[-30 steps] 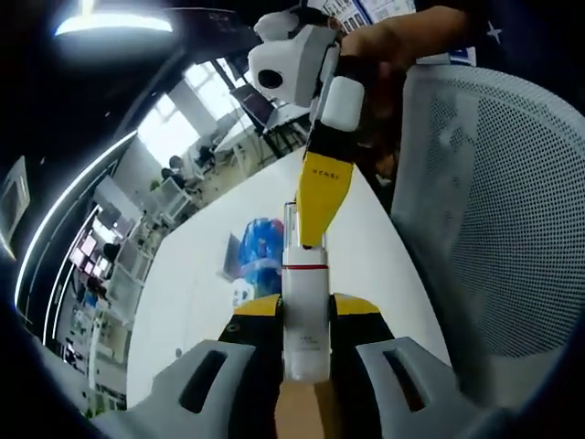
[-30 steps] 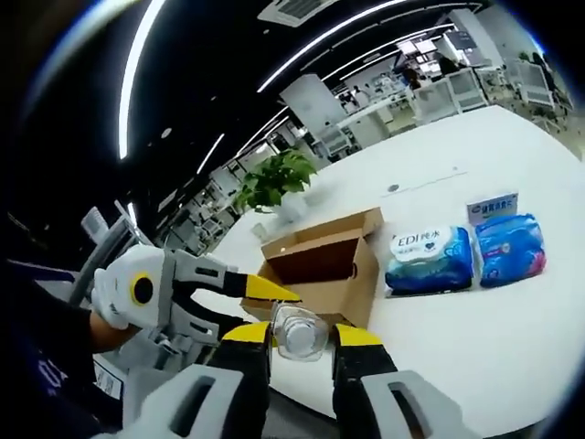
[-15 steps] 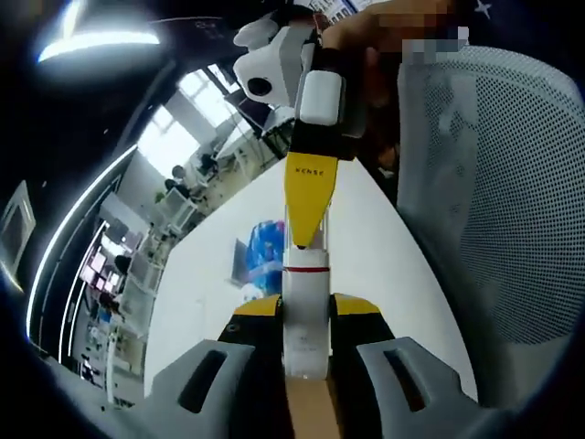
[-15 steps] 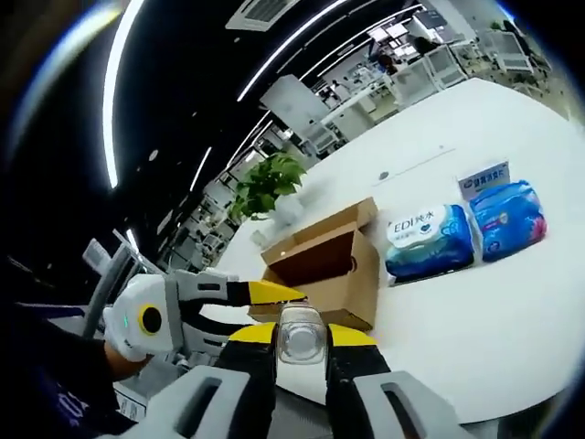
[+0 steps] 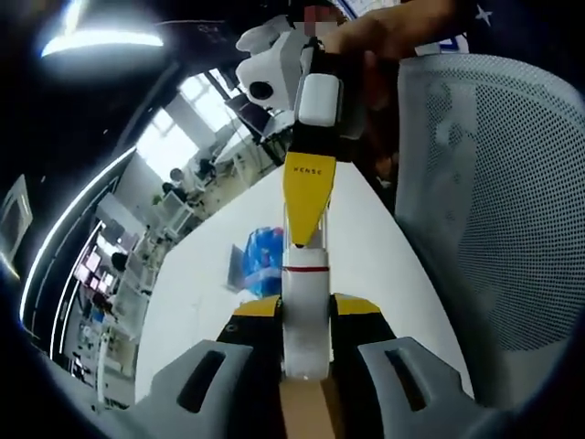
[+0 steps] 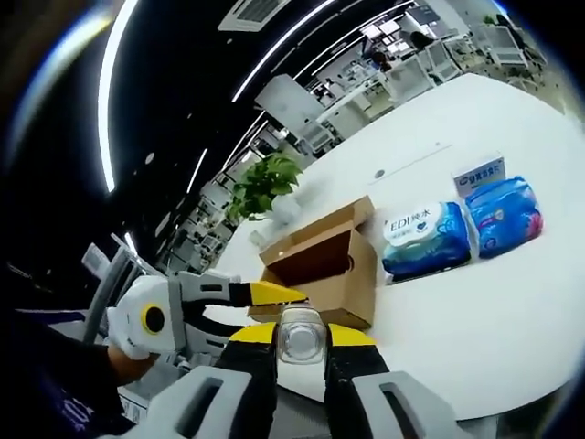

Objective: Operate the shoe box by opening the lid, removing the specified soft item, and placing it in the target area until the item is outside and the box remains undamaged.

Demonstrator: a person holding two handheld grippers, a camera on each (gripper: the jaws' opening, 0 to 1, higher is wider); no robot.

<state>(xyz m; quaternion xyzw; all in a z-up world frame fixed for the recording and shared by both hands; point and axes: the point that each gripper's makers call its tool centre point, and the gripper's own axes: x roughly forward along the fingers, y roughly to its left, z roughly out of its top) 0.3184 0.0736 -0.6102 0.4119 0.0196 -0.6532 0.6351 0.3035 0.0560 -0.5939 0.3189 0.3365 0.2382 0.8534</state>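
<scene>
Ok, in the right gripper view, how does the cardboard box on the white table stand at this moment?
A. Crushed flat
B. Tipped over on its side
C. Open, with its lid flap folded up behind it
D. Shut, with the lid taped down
C: the cardboard box sits upright on the white table with its dark inside showing and the lid flap raised at the back, beside two blue soft packs.

Packs (image 6: pixel 462 226) right of box (image 6: pixel 322 265); plant (image 6: pixel 260 184) behind
</scene>
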